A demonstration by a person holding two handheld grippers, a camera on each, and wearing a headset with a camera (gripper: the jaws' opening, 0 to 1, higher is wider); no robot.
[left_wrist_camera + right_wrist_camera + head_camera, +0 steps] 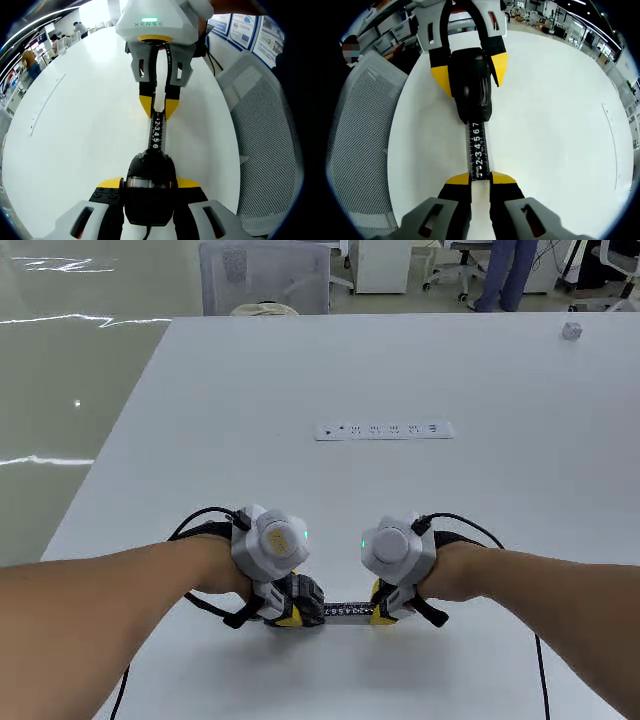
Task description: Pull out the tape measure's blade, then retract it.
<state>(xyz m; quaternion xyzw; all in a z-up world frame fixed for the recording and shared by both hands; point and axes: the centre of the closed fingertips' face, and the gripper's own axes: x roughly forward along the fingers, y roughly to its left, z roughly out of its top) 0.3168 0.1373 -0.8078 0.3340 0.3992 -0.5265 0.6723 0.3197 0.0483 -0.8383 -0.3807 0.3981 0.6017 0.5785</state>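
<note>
The black tape measure case [150,187] sits clamped between the yellow-tipped jaws of my left gripper [150,184], low over the white table. From it a short length of numbered blade [156,131] runs straight to my right gripper [158,106], which is shut on the blade's end. In the right gripper view the blade [478,149] reads up to about 7 and ends between my right gripper [479,179], with the case [471,90] held by my left gripper [470,75] opposite. In the head view the case [303,602], blade [348,611] and both grippers [285,615] [385,615] lie near the table's front edge.
A white power strip [385,430] lies mid-table, farther out. A small white object [571,331] rests at the far right. A grey mesh chair [265,145] stands close beside the table's near edge. Office chairs and a person's legs [505,270] are beyond the far end.
</note>
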